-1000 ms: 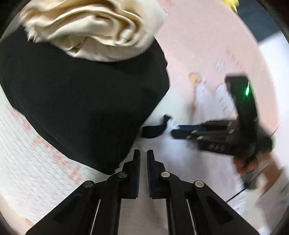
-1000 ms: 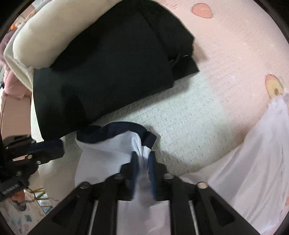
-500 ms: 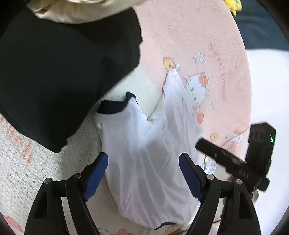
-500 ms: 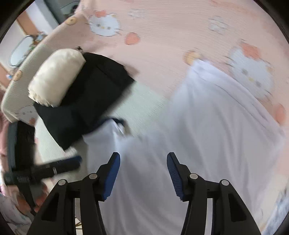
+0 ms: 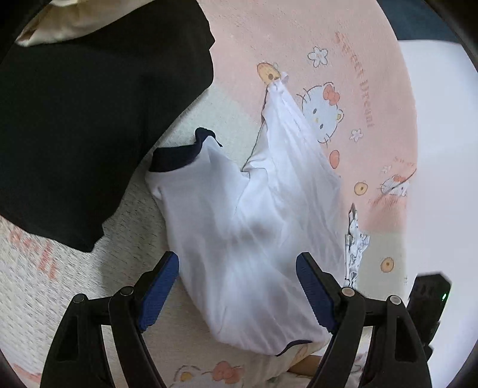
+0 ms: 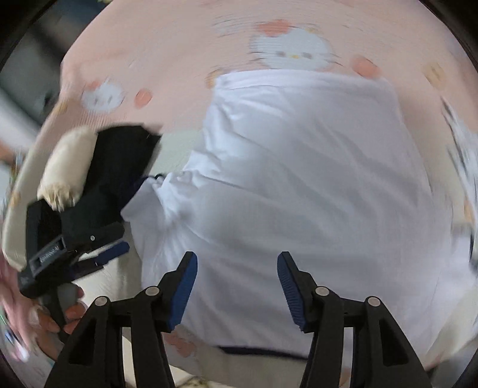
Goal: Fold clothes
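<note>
Released since a second ago: your white T-shirt (image 5: 254,232) lies on the pink cartoon-print blanket (image 5: 298,35); left hand-held gripper (image 5: 237,286) spread apart, right hand-held gripper (image 6: 237,286) opening, both empty.

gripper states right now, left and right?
Left gripper: open, holding nothing, above the white shirt.
Right gripper: jaws opening, nothing gripped, shirt below.

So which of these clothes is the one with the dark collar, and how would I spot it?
Start from the pink cartoon-cat blanket that covers the surface. Beside the black garment with a cream bundle on it lies a white shirt, spread out and wrinkled. It is the only white piece, and a navy band edges its neck.
</note>
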The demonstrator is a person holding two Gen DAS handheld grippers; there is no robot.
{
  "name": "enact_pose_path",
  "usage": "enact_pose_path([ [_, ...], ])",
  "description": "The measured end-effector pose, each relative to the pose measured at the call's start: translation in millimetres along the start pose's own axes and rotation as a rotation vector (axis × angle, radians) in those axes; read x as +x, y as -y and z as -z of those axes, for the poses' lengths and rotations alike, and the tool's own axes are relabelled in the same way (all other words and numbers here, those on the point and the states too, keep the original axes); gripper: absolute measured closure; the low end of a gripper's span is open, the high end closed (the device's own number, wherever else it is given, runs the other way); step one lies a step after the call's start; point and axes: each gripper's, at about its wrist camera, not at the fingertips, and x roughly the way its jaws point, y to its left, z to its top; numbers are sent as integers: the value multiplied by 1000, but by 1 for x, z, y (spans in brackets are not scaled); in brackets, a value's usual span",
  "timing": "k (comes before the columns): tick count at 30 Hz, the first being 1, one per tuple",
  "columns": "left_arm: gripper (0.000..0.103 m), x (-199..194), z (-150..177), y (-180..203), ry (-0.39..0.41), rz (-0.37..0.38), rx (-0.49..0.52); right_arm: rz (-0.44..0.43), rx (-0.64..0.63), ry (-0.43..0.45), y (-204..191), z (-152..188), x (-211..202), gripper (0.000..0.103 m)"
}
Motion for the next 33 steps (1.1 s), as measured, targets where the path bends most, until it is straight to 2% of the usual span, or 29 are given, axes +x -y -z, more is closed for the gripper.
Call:
enact_pose_path([
  [5, 23, 1, 1, 3, -25, -20, 64, -72, 291, 31, 42, 45, -2, 42],
  [11, 23, 0, 7, 14, -22, -32, 134, -144, 474, 46, 66, 83, 2, 42],
  [18, 23, 3, 7, 14, -32, -39, 152, -398, 713, 102, 71, 133, 3, 42],
  [22, 23, 11, 2, 16, -59, -49, 172, -497, 836, 83, 69, 150, 22, 42],
  [28, 23, 11, 0, 21, -62, -75, 197, -459, 977, 71, 58, 160, 40, 42],
  [33, 23, 26, -7, 17, -128, -63, 171, -447, 1066, 77, 31, 158, 57, 42],
])
